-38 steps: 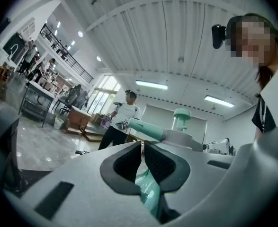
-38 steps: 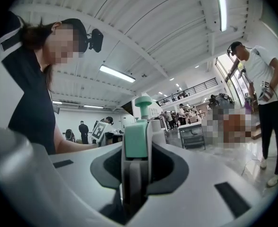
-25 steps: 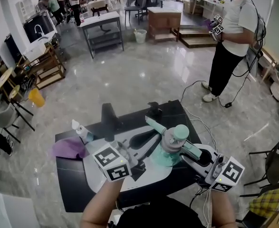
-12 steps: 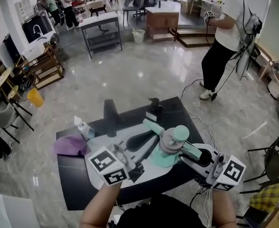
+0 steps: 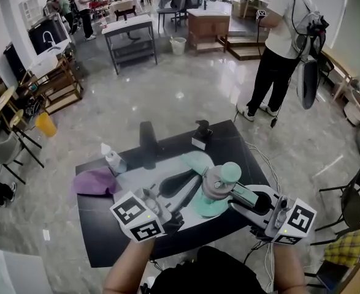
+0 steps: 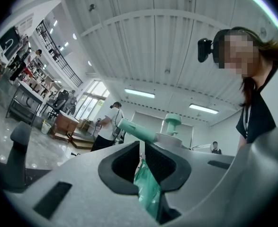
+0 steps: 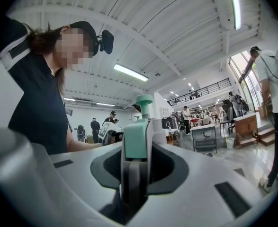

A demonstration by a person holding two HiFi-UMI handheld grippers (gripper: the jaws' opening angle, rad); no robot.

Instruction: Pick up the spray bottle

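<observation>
Standing at the grasp stage, the task is judged largely done: the spray bottle (image 5: 215,185) is held from both sides over the white mat (image 5: 137,177) at the near right of the table (image 5: 94,241). Whether its base has left the mat cannot be told from above. What is left, as far as can be judged, is a clear lift.

Holds recorded:
- right gripper (image 5: 240,198): jaws are clamped on the teal-and-grey handle (image 7: 135,143), which fills the gap between them.
- left gripper (image 5: 181,204): jaws are drawn close together, with the see-through teal body (image 6: 147,193) pinched between them; a firm grip is judged likely, not certain.

Parts noted on the bottle: one nozzle (image 6: 135,129) pointing away to the upper left, and one pump knob (image 5: 232,171) on top of the grey cap.

Items counted:
- spray bottle: one
- grippers: two, each with one marker cube
- purple cloth (image 5: 94,181): one, lying at the left edge of the table
- small bottle (image 5: 112,159): one, upright just beside the cloth, well apart from both grippers
- black stands: two, a taller one (image 5: 148,141) and a shorter one (image 5: 201,133), set along the far side of the table
- white mat: one
- table: one
- bystander (image 5: 278,48): one nearby on the floor beyond the table; others are seen far off, too small to be counted.
</observation>
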